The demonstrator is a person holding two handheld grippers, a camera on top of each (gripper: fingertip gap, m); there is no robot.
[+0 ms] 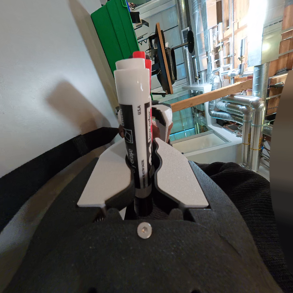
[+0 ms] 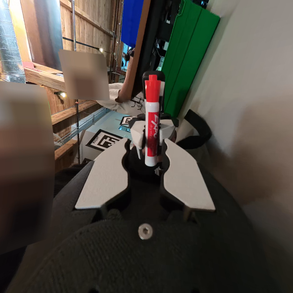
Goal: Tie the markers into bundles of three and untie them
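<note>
Clamped in the left hand-held gripper [image 1: 142, 171] are three markers [image 1: 134, 126]; the right hand-held gripper [image 2: 145, 152] is seen spread apart, just short of them.

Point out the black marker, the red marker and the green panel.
black marker [image 1: 139, 142], left wrist view: its labelled barrel.
red marker [image 2: 152, 95], right wrist view: its red cap.
green panel [image 2: 188, 63], right wrist view: its flat face.

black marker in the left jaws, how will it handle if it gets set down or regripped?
The black marker is a smooth round barrel, so it would probably roll on a flat surface. Its glossy plastic shows glare, so it may slip lengthwise in the left gripper. It looks rigid and likely light; bending seems unlikely.
</note>
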